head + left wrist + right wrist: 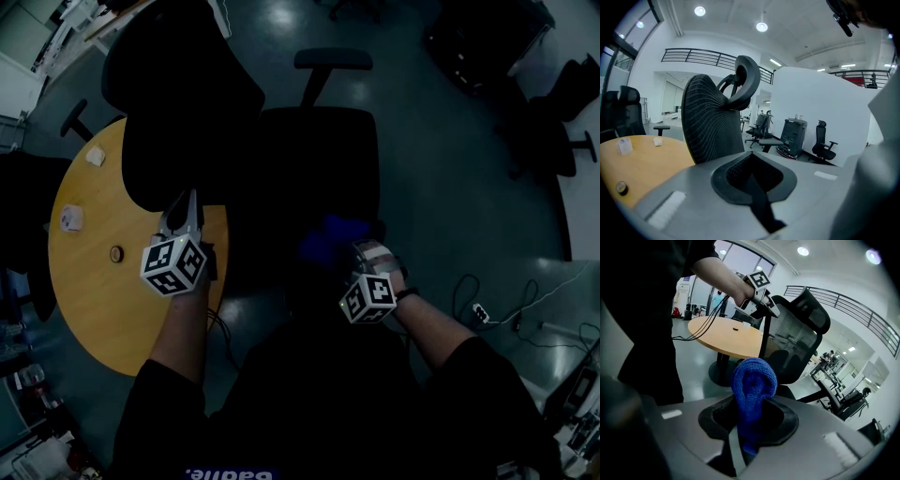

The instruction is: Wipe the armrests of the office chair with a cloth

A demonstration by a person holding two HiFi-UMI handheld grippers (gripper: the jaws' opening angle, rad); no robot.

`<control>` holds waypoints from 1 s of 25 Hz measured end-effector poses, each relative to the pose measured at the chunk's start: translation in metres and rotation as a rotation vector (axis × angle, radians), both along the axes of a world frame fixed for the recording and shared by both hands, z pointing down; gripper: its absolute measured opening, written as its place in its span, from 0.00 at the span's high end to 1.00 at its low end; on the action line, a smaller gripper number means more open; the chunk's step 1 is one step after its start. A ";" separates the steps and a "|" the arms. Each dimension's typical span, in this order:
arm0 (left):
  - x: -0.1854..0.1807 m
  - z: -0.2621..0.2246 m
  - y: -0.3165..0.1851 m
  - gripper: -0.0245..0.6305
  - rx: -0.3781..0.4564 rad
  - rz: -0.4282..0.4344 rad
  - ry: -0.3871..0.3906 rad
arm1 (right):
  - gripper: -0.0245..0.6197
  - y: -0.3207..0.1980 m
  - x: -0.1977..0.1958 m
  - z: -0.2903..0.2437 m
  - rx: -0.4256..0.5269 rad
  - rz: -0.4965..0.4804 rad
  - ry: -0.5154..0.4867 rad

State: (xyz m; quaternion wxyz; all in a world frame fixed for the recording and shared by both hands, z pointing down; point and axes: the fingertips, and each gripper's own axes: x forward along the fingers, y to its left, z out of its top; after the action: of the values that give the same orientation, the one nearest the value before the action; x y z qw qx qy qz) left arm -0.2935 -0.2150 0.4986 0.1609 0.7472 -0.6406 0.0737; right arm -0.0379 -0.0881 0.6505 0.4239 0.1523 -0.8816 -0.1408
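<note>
Blue cloth (752, 385): your right gripper (356, 251) is clamping its lower fold, leaving the bunched top free for rubbing. It is hovering over the office chair (314, 178) seat, well apart from the armrest (333, 59). Your left gripper (190, 202), jaws together on nothing, is sitting beside the backrest (178, 103), probably steadying it. You are working with one cloth, two grippers and one armrest in sight.

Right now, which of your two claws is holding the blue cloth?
The right claw. Its jaws are shut on the blue cloth, which sticks up between them. The left claw has nothing in it, and its jaws are closed together.
</note>
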 end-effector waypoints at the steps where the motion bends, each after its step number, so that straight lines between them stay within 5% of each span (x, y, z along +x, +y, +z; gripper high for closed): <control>1: -0.001 0.000 0.000 0.94 0.000 -0.001 -0.001 | 0.80 0.002 0.010 0.000 0.000 0.013 0.006; 12: -0.005 0.003 -0.003 0.94 -0.010 -0.010 -0.008 | 0.80 -0.003 0.124 0.011 -0.035 0.285 0.063; 18: -0.001 0.002 -0.003 0.94 -0.014 -0.004 -0.008 | 0.80 -0.020 0.165 0.005 -0.068 0.480 0.004; 21: -0.002 0.000 -0.003 0.94 -0.009 -0.004 0.005 | 0.81 -0.037 0.160 -0.025 -0.041 0.535 -0.074; 25: -0.005 -0.005 -0.003 0.94 0.006 -0.004 0.015 | 0.81 -0.073 0.096 -0.070 0.032 0.431 -0.148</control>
State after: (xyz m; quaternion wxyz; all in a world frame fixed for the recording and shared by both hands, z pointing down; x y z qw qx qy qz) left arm -0.2983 -0.2184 0.4938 0.1636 0.7468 -0.6412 0.0660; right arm 0.0584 -0.1611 0.5804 0.3760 0.3539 -0.8550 -0.0492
